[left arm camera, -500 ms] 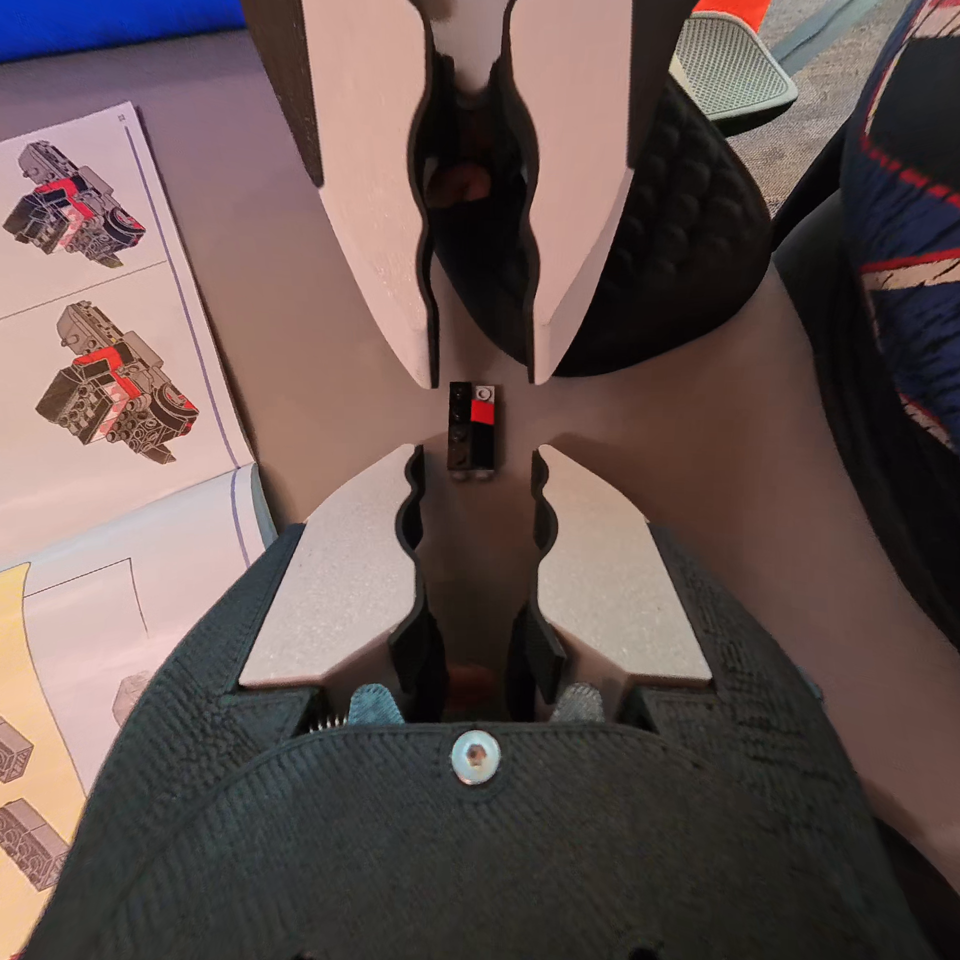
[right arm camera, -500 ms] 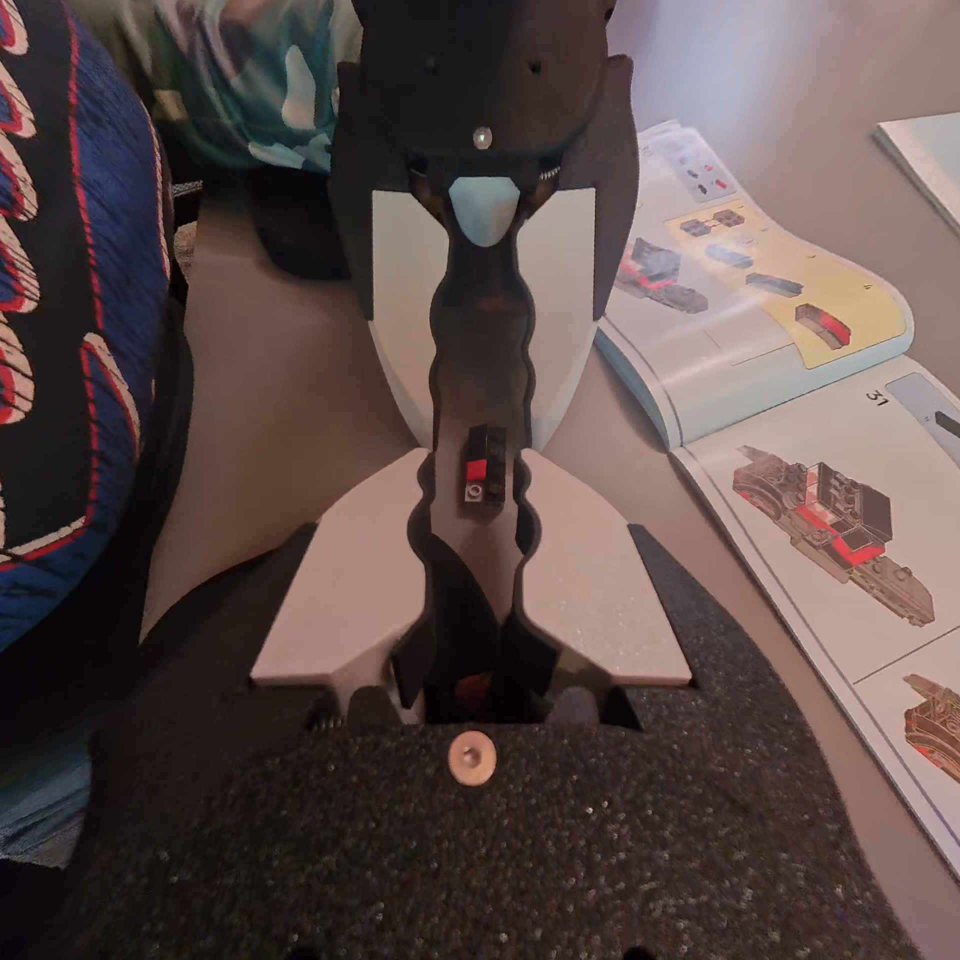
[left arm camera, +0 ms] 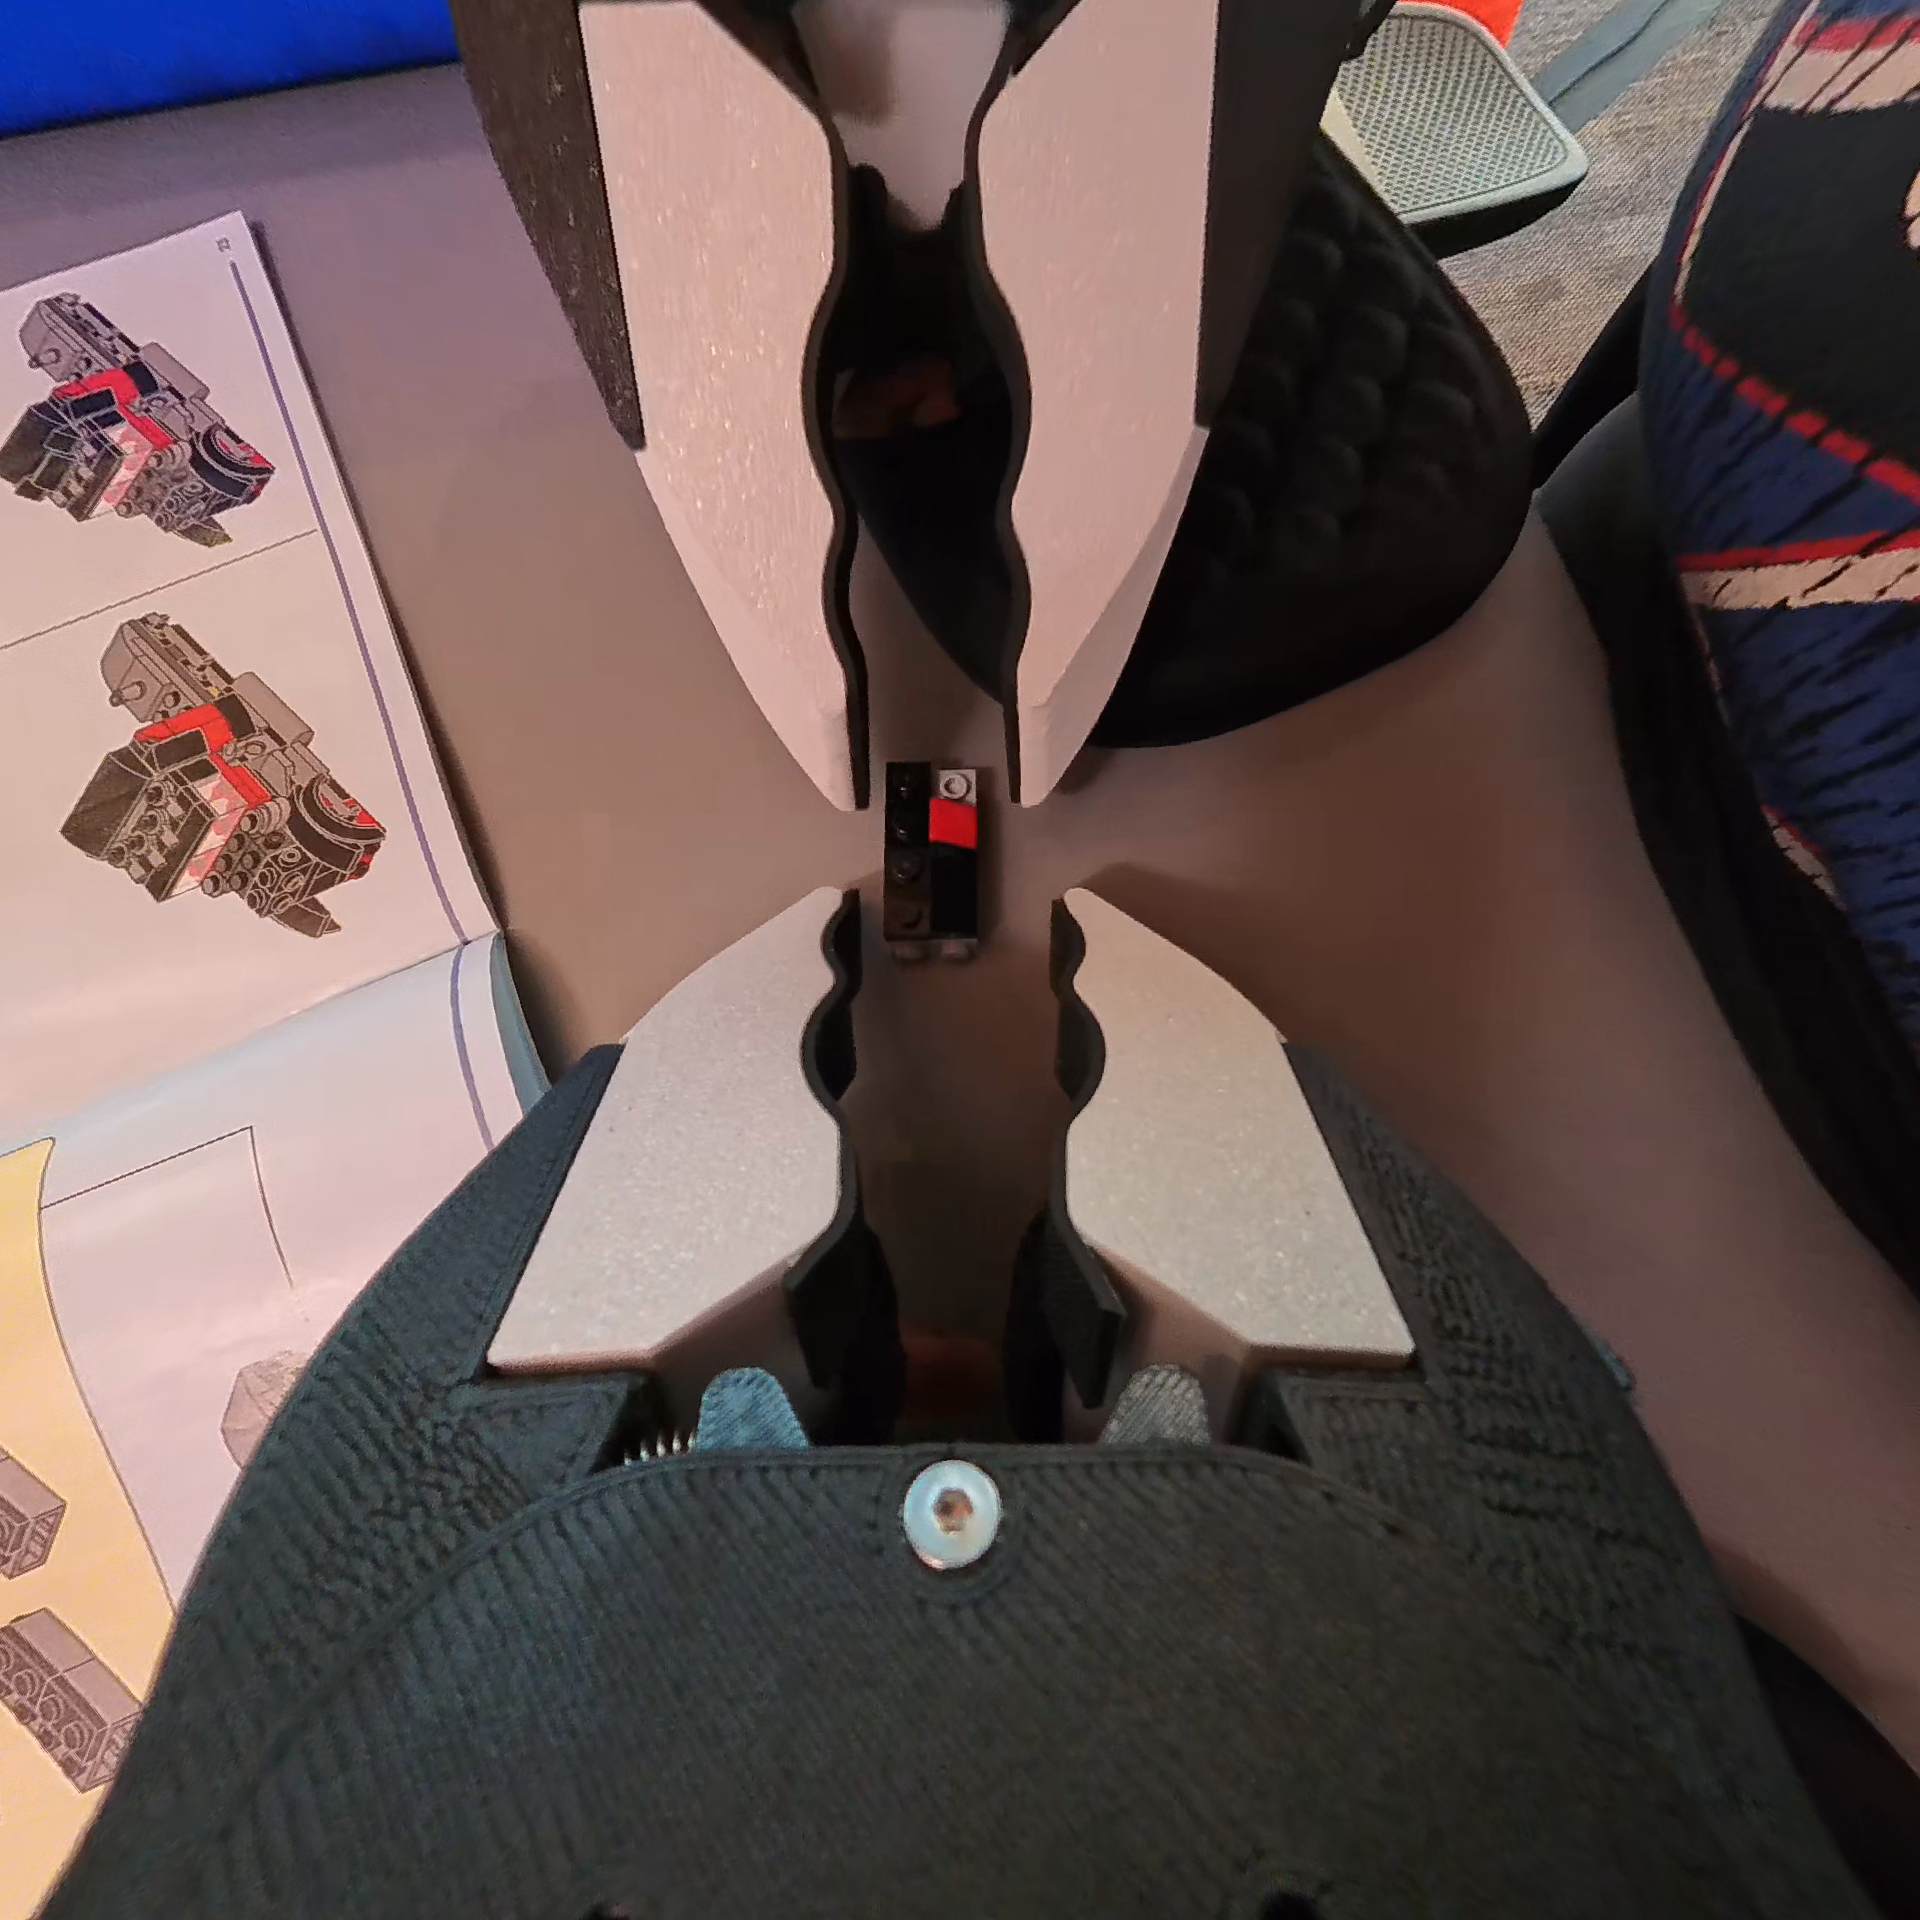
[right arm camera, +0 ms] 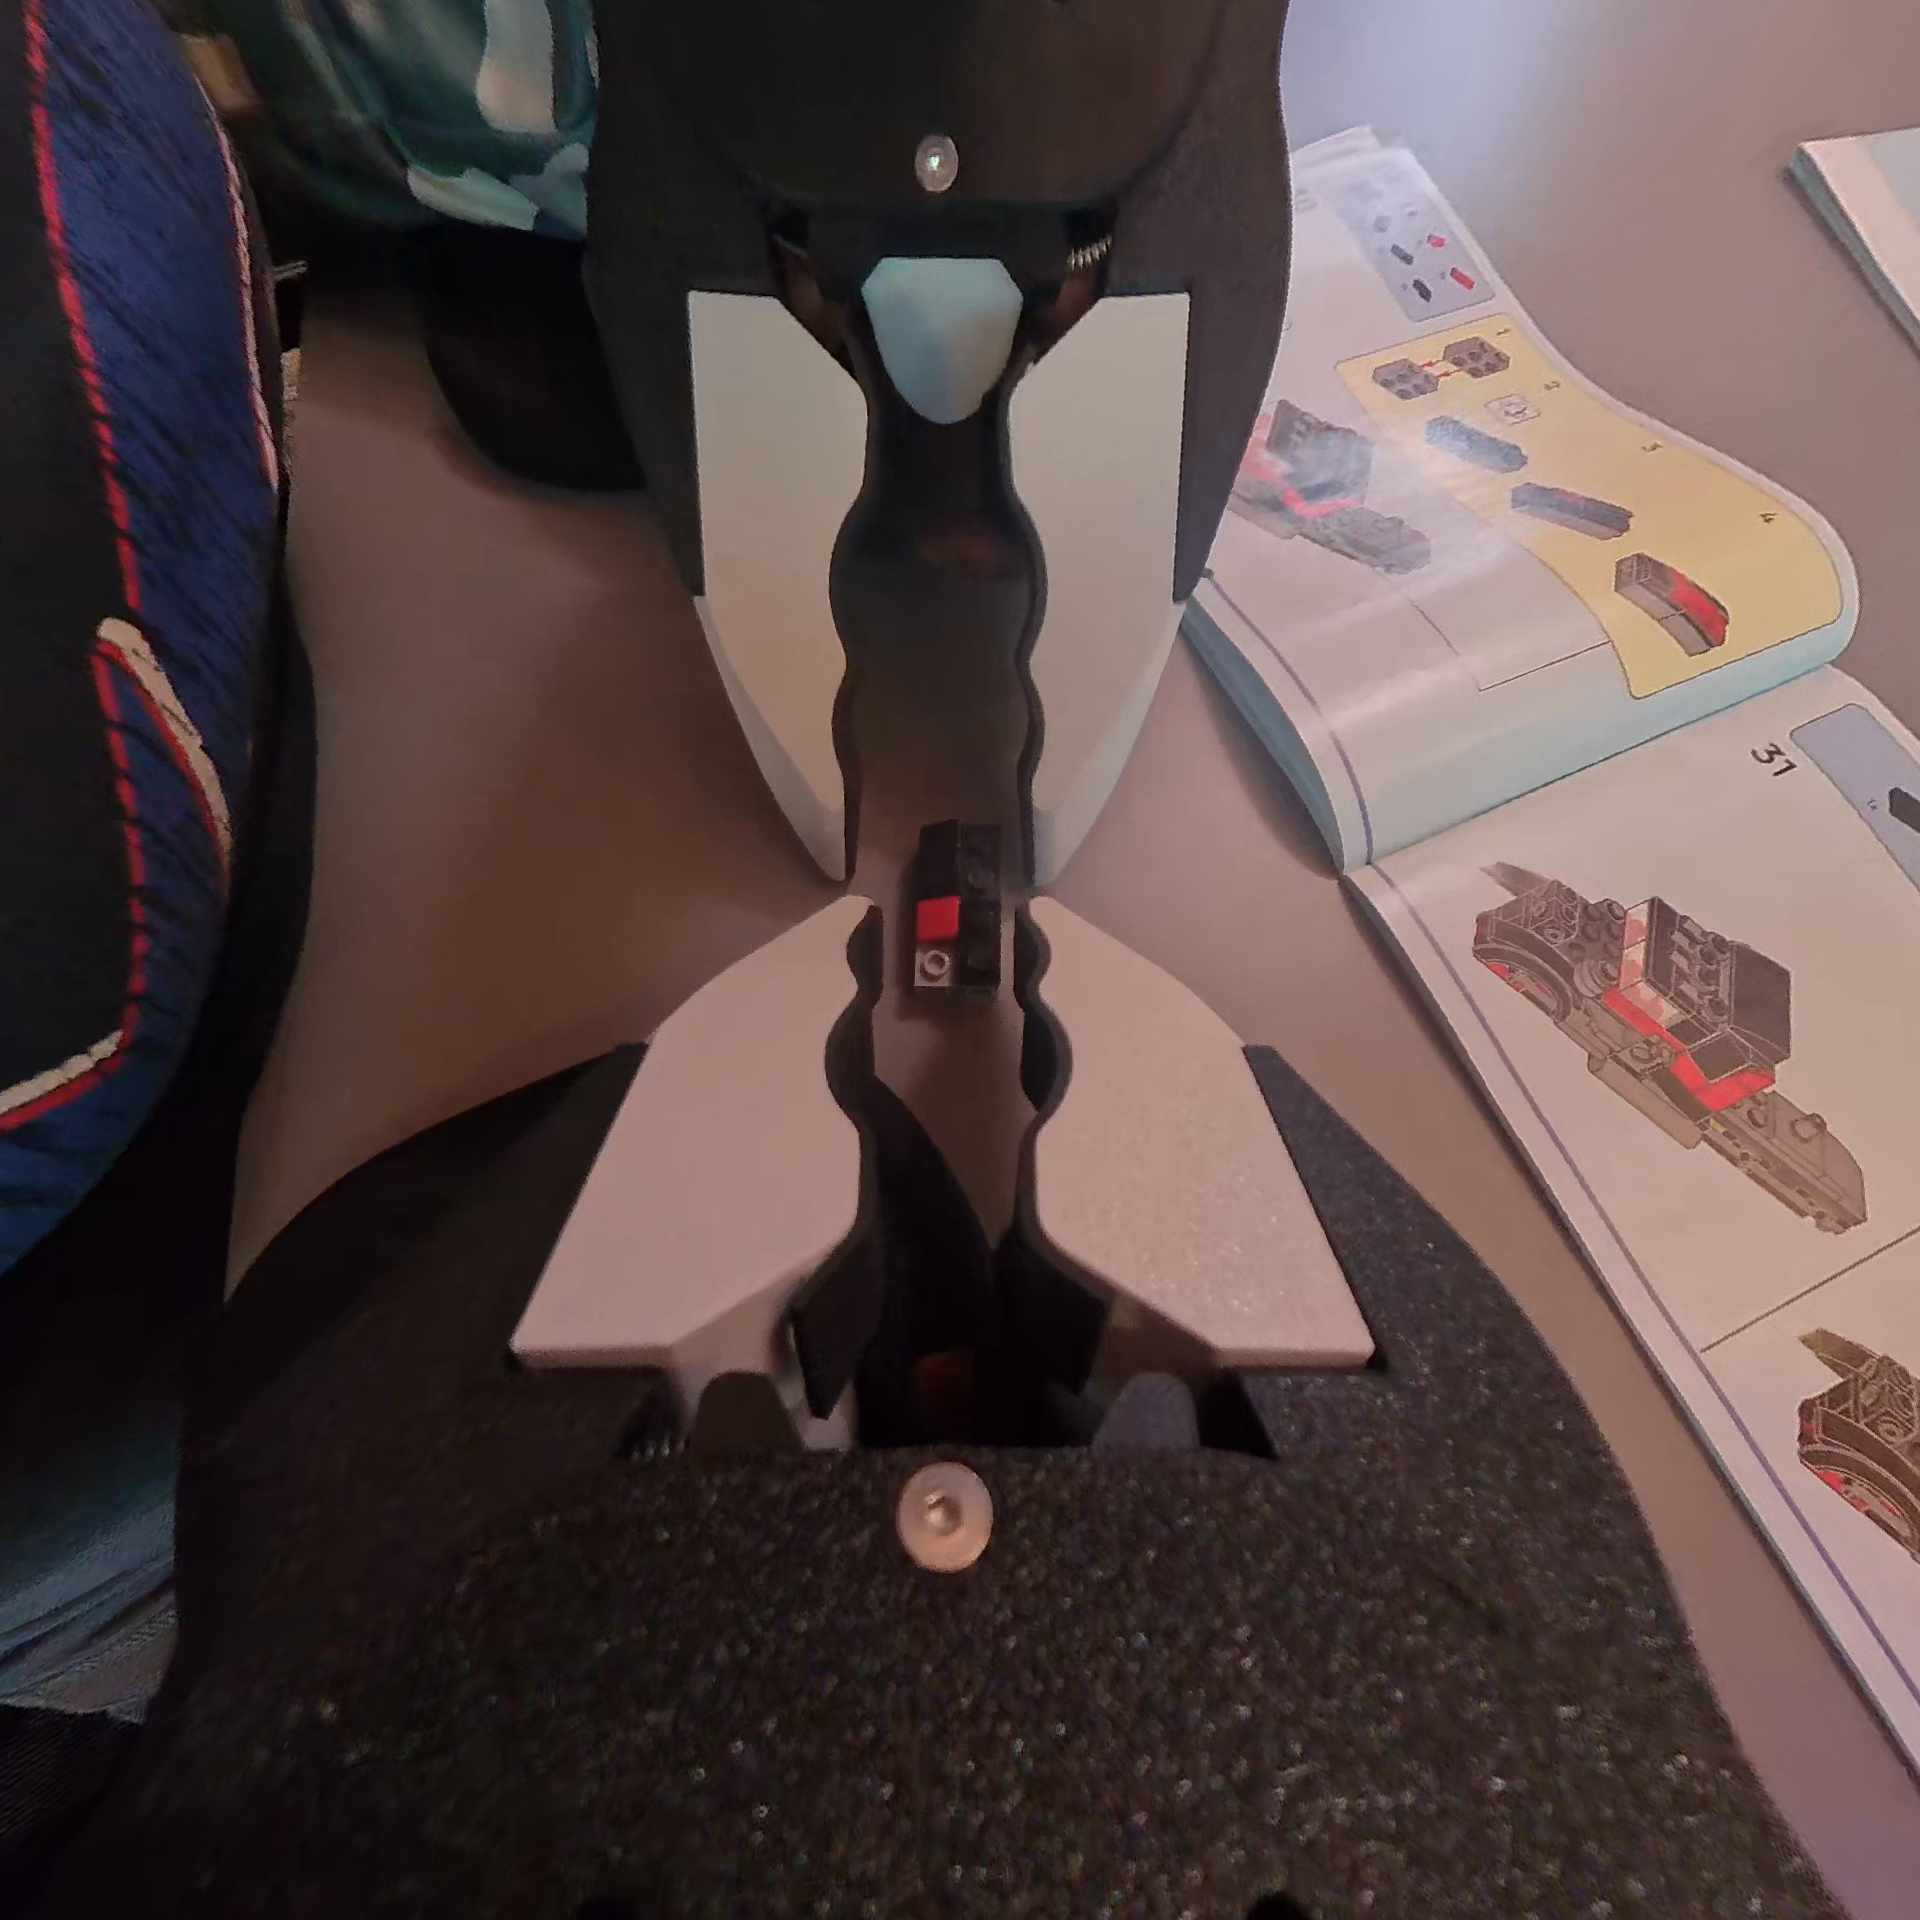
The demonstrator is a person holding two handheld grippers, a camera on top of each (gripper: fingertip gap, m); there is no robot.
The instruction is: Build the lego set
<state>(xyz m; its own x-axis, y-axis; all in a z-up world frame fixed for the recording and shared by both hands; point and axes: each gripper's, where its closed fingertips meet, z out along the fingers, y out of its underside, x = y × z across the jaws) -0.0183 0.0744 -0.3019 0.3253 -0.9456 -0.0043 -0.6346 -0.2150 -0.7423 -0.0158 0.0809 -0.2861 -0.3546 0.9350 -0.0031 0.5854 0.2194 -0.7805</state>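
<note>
My left gripper (left arm camera: 951, 896) and right gripper (right arm camera: 951, 906) face tip to tip, both gaping narrowly around the unheld lego piece (left arm camera: 932, 864); instruction booklet (left arm camera: 187, 665) at nine o'clock.

Instruction booklet (left arm camera: 208, 727) cut off, pic edge.

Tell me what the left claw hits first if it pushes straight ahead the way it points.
Probably the small black and red lego assembly, lying just ahead between the open left claw tips. Right behind it come the right claw tips, pointing back at it. Depth is uncertain.
</note>
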